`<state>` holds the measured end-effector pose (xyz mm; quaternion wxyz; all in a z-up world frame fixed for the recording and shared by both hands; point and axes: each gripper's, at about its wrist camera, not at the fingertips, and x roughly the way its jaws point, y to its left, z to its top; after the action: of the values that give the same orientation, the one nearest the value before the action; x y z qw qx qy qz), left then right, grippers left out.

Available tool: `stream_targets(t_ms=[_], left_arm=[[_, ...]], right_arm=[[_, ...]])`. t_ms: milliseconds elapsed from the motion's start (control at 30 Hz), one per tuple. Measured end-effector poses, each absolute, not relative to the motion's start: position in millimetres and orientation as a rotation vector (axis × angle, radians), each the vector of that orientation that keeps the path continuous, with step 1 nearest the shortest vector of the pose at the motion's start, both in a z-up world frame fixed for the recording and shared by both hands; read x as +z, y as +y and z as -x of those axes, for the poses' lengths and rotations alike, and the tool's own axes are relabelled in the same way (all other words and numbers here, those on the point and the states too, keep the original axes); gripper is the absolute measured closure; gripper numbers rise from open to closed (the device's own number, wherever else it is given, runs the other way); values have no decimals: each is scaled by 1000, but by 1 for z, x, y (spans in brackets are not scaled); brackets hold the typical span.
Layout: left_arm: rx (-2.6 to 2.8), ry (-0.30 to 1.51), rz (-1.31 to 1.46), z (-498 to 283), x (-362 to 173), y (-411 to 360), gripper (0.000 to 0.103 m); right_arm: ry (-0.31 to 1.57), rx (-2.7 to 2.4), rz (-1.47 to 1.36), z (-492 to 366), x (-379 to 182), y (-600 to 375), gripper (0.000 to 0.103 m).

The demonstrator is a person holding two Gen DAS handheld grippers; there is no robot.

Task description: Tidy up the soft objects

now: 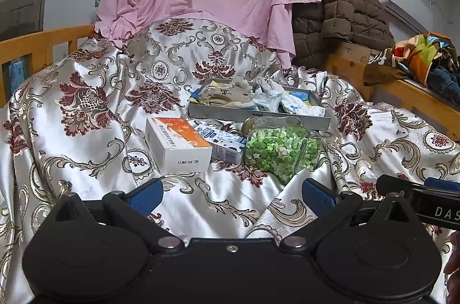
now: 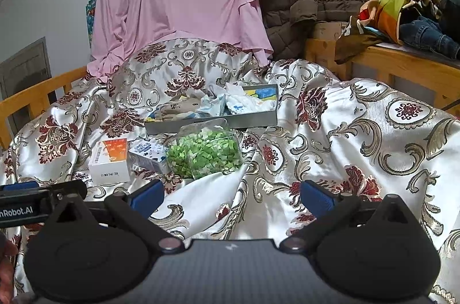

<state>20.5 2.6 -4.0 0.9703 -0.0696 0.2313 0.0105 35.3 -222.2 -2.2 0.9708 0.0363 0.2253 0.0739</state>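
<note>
One tray (image 1: 244, 114), two boxes (image 1: 178, 143) (one jar (image 1: 281, 148))

glossy satin bedspread (image 1: 86, 131); matt metal tray (image 1: 258, 115); wooden rail (image 1: 37, 42).

Left tool (image 1: 233, 196) & right tool (image 2: 232, 196): jaws wide apart, nothing held.

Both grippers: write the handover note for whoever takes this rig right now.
Left gripper: open, empty, hovering over the satin bedspread.
Right gripper: open, empty, beside the left.
Grey tray: holds the soft things: beige gloves, a crumpled plastic bag, white cloth with blue print.
In front of the tray, outside it: orange-and-white box, blue-and-white carton, jar of green paper stars lying on its side.
Done: the soft things in view appear to be in the tray.
Left: seemingly nothing; check for stray soft pieces.
</note>
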Motion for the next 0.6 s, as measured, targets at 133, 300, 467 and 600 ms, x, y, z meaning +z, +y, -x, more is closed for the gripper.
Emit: stream_targets(t_ms=[133, 300, 467, 600], left_arm=[[21, 467, 139, -20, -4, 2, 1], [23, 465, 142, -20, -4, 3, 1], [23, 465, 144, -20, -4, 3, 1], [23, 466, 143, -19, -4, 4, 1]], right_arm=[[459, 140, -68, -36, -3, -222, 0], [460, 137, -66, -36, -3, -222, 0], [461, 137, -66, -36, -3, -222, 0], [461, 137, -65, -36, -3, -222, 0]])
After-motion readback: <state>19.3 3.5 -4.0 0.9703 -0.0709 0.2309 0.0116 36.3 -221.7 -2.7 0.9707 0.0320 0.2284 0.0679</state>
